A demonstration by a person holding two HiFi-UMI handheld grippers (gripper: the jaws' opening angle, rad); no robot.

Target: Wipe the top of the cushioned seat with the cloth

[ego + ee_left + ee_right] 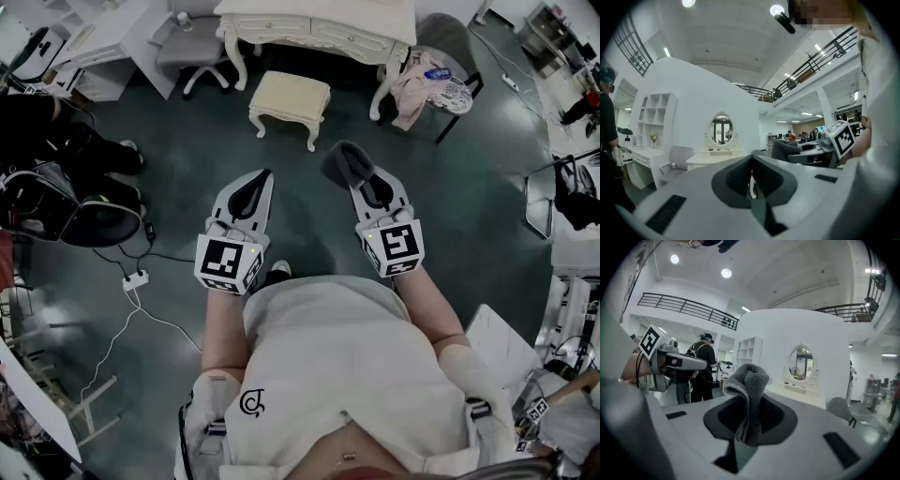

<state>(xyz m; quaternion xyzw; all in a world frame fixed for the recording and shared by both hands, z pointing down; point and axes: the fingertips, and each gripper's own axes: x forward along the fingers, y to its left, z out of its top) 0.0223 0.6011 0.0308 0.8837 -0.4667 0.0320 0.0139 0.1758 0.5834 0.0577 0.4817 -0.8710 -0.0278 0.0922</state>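
Observation:
A cream cushioned stool (290, 98) with carved white legs stands on the dark floor ahead of me, in front of a white dressing table (319, 28). My right gripper (361, 178) is shut on a folded grey cloth (343, 164); the cloth (747, 394) sticks up between the jaws in the right gripper view. My left gripper (253, 189) is held beside it, jaws shut with nothing between them (751, 180). Both grippers hang in the air, well short of the stool.
A grey chair (192, 47) stands left of the dressing table, and a dark chair with pink clothes (427, 89) at its right. A person in black (66, 159) is at the left. A power strip and cables (136, 281) lie on the floor.

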